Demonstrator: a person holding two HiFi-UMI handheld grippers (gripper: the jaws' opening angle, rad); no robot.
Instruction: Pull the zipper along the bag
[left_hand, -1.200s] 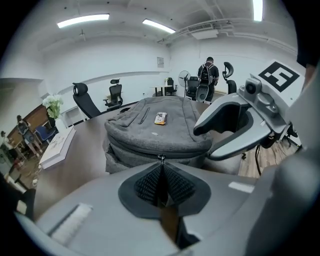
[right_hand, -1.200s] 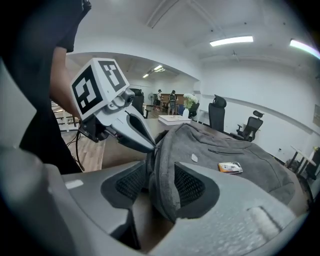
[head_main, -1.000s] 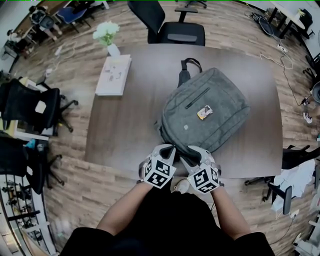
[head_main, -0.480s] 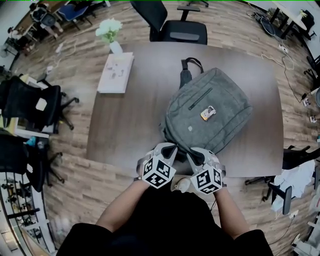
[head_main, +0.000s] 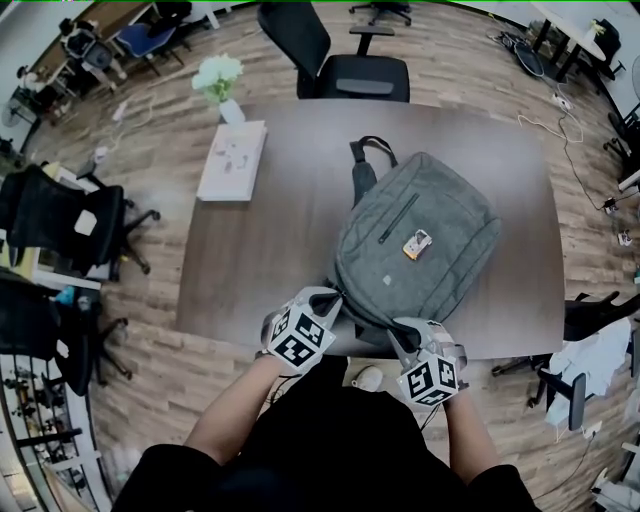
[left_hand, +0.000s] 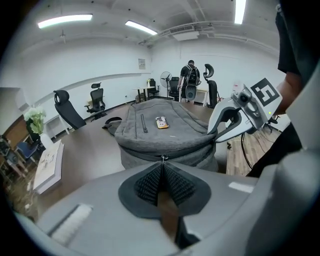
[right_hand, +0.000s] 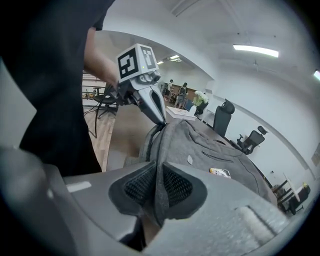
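Note:
A grey backpack lies flat on the brown table, its near edge at the table's front. My left gripper is at the bag's near left corner; its jaws are shut, with the small metal zipper pull pinched at their tips. My right gripper is at the near edge further right. Its jaws are closing with a fold of the bag's grey fabric pressed between the pads. The left gripper also shows in the right gripper view, touching the bag's edge.
A white book and a vase of flowers sit at the table's back left. A black office chair stands behind the table, more chairs to the left. A yellow tag lies on the bag.
The two grippers were side by side at the bag's near corner; now the right one has moved right and nearer the person, the left one slightly left. The bag turned a little.

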